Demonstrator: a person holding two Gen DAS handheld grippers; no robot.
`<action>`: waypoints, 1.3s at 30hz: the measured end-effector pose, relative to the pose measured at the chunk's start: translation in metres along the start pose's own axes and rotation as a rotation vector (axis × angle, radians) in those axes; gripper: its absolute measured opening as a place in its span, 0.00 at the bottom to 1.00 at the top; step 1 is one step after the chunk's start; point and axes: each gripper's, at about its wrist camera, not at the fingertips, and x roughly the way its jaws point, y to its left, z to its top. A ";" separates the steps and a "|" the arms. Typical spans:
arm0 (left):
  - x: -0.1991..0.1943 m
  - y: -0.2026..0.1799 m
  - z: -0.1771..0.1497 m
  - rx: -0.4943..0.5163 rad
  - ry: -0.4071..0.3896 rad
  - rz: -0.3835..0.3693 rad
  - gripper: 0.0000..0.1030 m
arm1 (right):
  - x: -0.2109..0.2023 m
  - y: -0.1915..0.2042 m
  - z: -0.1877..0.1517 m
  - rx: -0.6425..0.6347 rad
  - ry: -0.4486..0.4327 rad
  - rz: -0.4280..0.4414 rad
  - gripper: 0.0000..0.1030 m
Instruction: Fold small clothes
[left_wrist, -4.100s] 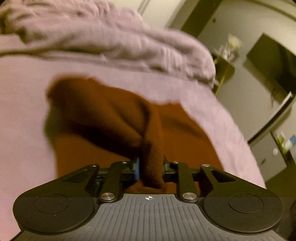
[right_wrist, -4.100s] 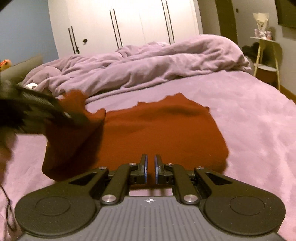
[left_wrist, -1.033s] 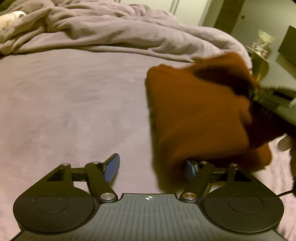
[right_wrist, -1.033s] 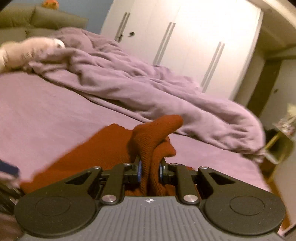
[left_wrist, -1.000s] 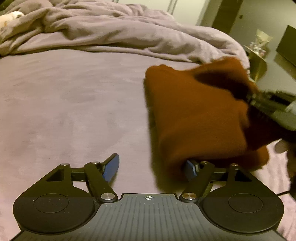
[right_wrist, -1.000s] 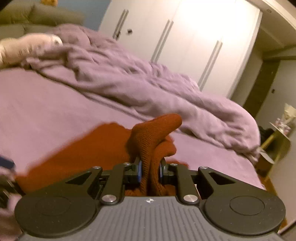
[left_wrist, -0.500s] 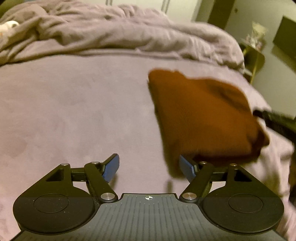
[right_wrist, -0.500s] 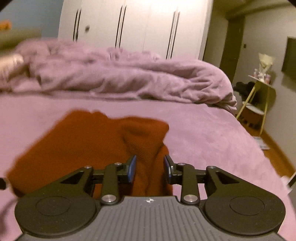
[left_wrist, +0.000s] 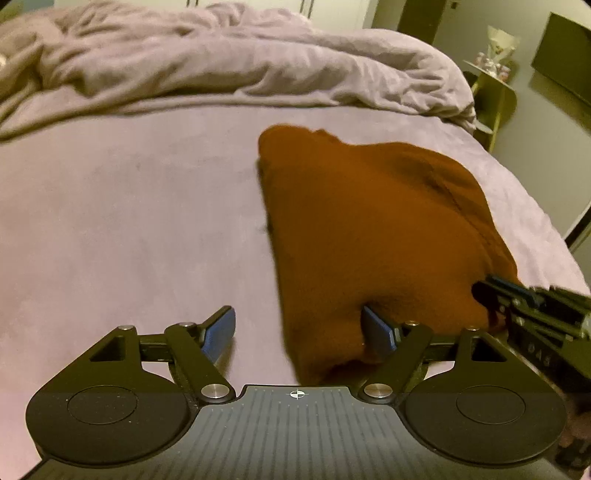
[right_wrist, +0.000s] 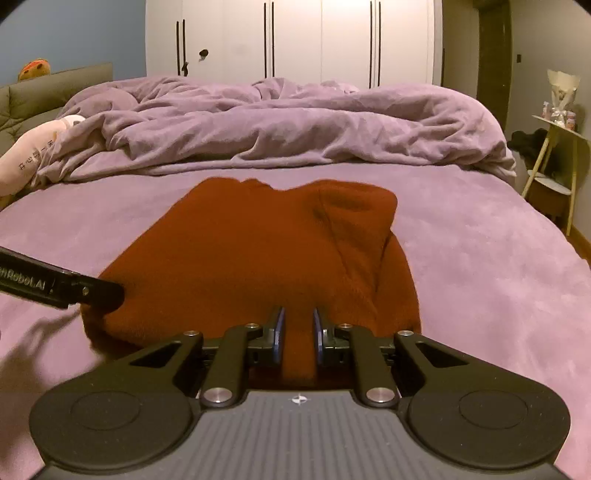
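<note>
A rust-red knit garment (left_wrist: 373, 236) lies folded on the purple bed cover; it also shows in the right wrist view (right_wrist: 258, 258). My left gripper (left_wrist: 299, 330) is wide open at the garment's near left corner, its right finger (left_wrist: 376, 328) against the cloth. My right gripper (right_wrist: 297, 332) is partly open, its jaws on either side of the garment's near edge without pinching it. The right gripper shows at the right edge of the left wrist view (left_wrist: 535, 310). The left gripper shows at the left of the right wrist view (right_wrist: 62, 284).
A rumpled purple duvet (right_wrist: 280, 125) is heaped across the far side of the bed. A pale pink soft toy (right_wrist: 26, 155) lies at the far left. A yellow side table (right_wrist: 554, 162) stands right of the bed. White wardrobe doors (right_wrist: 295, 37) are behind.
My right gripper laid the lifted cloth down over the garment and opened, letting it go. The garment now lies flat. My left gripper stayed open at the near corner.
</note>
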 end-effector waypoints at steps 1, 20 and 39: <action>0.002 0.002 -0.001 -0.017 0.008 -0.008 0.80 | 0.001 0.000 -0.001 -0.003 -0.001 0.000 0.13; 0.006 -0.001 -0.009 0.016 0.013 0.011 0.81 | 0.004 0.010 -0.004 -0.065 0.035 -0.026 0.13; -0.008 0.010 0.027 -0.042 -0.001 -0.114 0.82 | -0.039 -0.059 -0.001 0.325 -0.014 0.021 0.27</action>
